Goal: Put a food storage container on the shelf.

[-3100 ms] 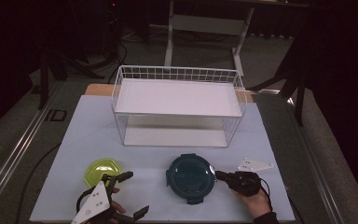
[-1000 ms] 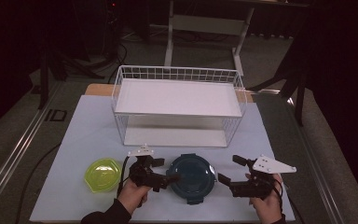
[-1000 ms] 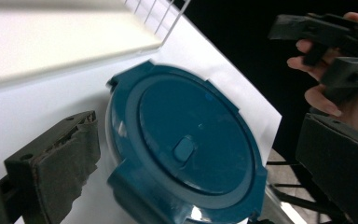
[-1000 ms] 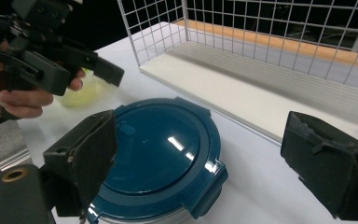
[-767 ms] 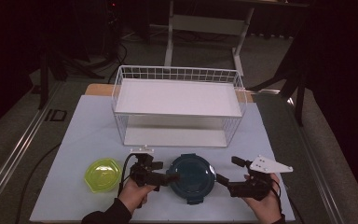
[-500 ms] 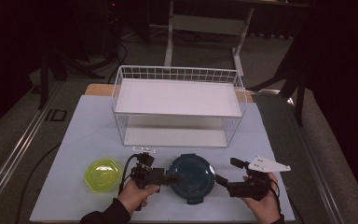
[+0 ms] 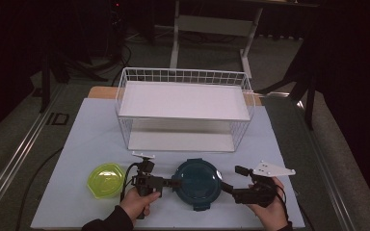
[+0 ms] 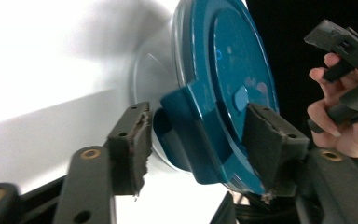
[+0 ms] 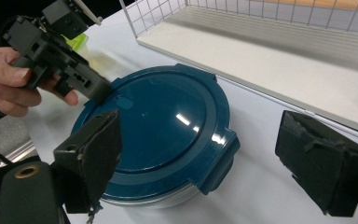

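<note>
Straddling a latch of the lidded teal container (image 8: pixel 223 88), left gripper (image 8: pixel 196 140) open; right gripper (image 9: pixel 205 163) open.

A pale table (image 7: pixel 77 144) carries a wire rack (image 7: pixel 183 108), teal-lidded container (image 7: pixel 197 180) and yellow-green lid (image 7: pixel 106 179).

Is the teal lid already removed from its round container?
No, in the right gripper view the teal lid sits flat on the round container, and its side latches are folded down over the rim.
</note>
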`<state>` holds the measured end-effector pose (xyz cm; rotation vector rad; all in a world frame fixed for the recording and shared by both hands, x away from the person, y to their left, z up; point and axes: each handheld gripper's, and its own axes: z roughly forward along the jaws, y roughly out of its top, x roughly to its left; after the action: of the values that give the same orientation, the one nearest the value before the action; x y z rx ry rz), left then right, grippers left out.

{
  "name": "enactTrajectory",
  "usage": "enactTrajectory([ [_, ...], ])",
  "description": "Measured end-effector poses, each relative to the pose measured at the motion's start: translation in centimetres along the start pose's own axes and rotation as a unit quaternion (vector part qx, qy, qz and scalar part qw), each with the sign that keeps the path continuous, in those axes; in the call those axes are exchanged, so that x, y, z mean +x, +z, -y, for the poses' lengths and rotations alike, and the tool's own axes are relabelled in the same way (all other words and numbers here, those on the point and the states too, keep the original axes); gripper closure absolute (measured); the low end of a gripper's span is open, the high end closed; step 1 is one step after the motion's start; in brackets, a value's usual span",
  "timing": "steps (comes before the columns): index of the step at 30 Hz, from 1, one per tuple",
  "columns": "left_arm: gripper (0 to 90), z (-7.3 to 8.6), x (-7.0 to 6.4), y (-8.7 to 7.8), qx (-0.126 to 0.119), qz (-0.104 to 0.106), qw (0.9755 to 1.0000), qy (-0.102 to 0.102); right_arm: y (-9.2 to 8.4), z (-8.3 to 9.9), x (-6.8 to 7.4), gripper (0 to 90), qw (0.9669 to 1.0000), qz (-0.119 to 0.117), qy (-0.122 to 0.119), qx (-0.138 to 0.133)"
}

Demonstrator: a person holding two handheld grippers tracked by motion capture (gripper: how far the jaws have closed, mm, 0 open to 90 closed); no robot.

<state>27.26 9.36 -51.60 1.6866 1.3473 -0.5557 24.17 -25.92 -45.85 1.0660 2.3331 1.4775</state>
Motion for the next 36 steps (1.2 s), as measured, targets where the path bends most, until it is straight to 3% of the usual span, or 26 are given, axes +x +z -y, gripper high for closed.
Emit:
enactTrajectory([
  [9, 51.8, -0.2, 0.7, 0.0, 0.01, 0.018, 0.9989, -0.041, 0.1, 0.0, 0.0, 15.3, 1.0, 0.002, -0.003, 0.003],
  [15, 52.3, -0.5, 0.6, 0.0, 0.019, 0.016, 0.999, -0.037, 0.4, 0.2, -0.1, 16.9, 1.0, -0.001, 0.004, 0.009],
  [20, 52.6, -0.5, 0.2, 0.0, 0.021, 0.012, 0.9996, -0.017, 0.7, 0.5, -0.7, 21.6, 0.9988, -0.006, 0.039, 0.03],
  [24, 52.9, -0.4, -0.4, -0.1, 0.024, 0.007, 0.9997, 0.008, 0.9, 0.8, -1.8, 24.7, 0.9945, -0.024, 0.092, 0.044],
  [29, 53.2, -0.2, -0.6, -0.3, 0.025, 0.005, 0.9991, 0.034, 1.5, 1.6, -2.6, 28.8, 0.9844, -0.051, 0.152, 0.073],
  [32, 53.2, -0.1, -0.8, -0.3, 0.024, 0.005, 0.9987, 0.045, 1.8, 1.7, -2.8, 30.5, 0.9815, -0.051, 0.164, 0.084],
  [34, 53.3, -0.1, -1.0, -0.2, 0.023, 0.003, 0.9979, 0.061, 2.1, 1.9, -3.2, 31.8, 0.9759, -0.062, 0.188, 0.091],
  [36, 53.4, -0.1, -1.1, -0.3, 0.024, 0.004, 0.9976, 0.065, 2.2, 2.0, -3.3, 32.7, 0.9737, -0.067, 0.196, 0.094],
])
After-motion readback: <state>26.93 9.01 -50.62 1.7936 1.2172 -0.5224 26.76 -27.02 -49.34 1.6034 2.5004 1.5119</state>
